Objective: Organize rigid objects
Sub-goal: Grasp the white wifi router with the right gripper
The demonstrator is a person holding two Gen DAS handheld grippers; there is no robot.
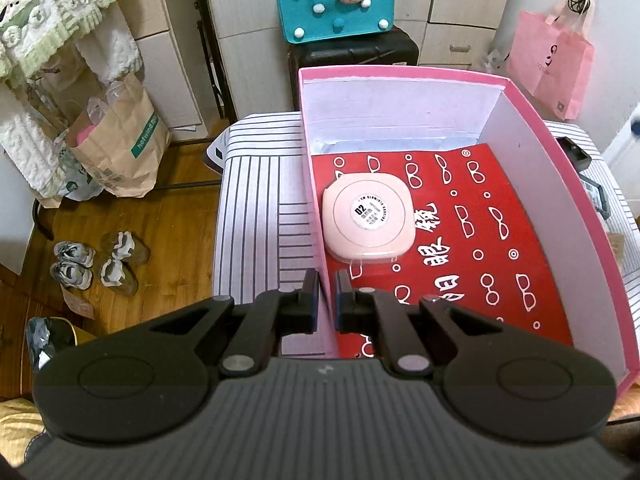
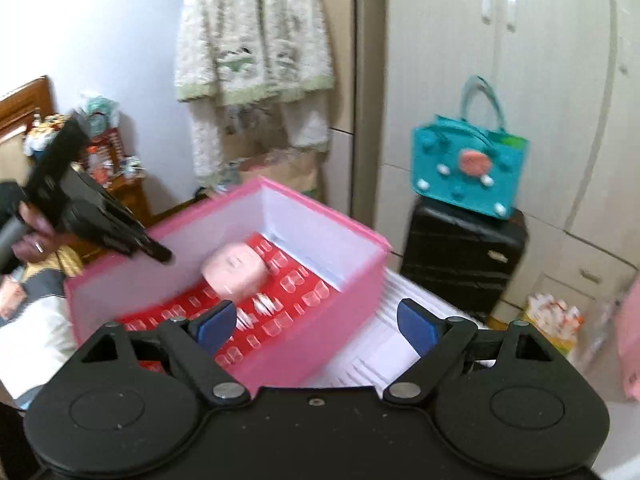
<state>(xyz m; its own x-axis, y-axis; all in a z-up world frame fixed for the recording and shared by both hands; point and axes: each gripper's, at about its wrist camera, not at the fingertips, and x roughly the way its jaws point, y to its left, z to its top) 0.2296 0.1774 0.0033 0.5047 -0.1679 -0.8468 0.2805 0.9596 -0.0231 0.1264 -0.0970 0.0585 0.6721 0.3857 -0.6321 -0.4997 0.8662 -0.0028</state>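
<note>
While the left gripper (image 1: 327,280) pinches the open pink cardboard box's near wall (image 1: 320,240), seemingly steadying it, the rounded pink plastic case (image 1: 369,216) lies inside and the right gripper (image 2: 316,320) hangs wide, empty.

My left gripper (image 1: 327,292) is pinching the near left wall of the pink box (image 1: 316,184) between its fingers (image 1: 310,286), while a pale pink square case (image 1: 368,217) is lying on the box's red sheet (image 1: 500,264), and the box is sitting on the striped surface (image 1: 256,200).
</note>
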